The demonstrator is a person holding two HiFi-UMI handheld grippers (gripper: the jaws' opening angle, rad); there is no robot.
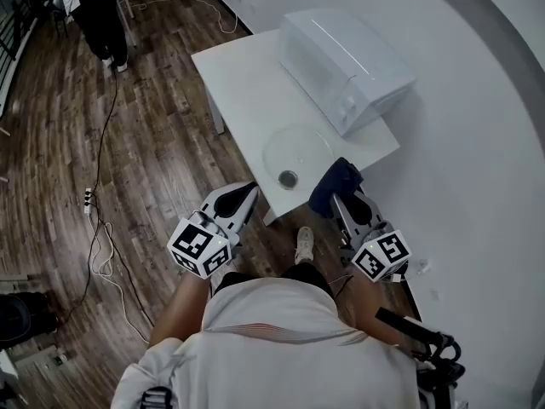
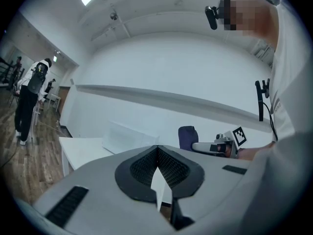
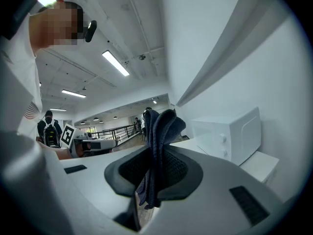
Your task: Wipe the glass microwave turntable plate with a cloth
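The clear glass turntable plate (image 1: 298,147) lies flat on the white table (image 1: 243,83), near its front edge, with a small dark round piece (image 1: 288,178) at its near rim. My right gripper (image 1: 343,196) is shut on a dark blue cloth (image 1: 335,184) just off the table's front right corner, clear of the plate. The right gripper view shows the cloth (image 3: 160,131) bunched upright between the jaws. My left gripper (image 1: 249,191) hangs below the table's front edge, left of the plate; its jaws (image 2: 157,148) meet with nothing between them.
A white microwave (image 1: 345,62) stands at the back right of the table against a white wall. A person (image 1: 100,15) stands far left on the wood floor. Cables and a power strip (image 1: 88,198) lie on the floor to the left.
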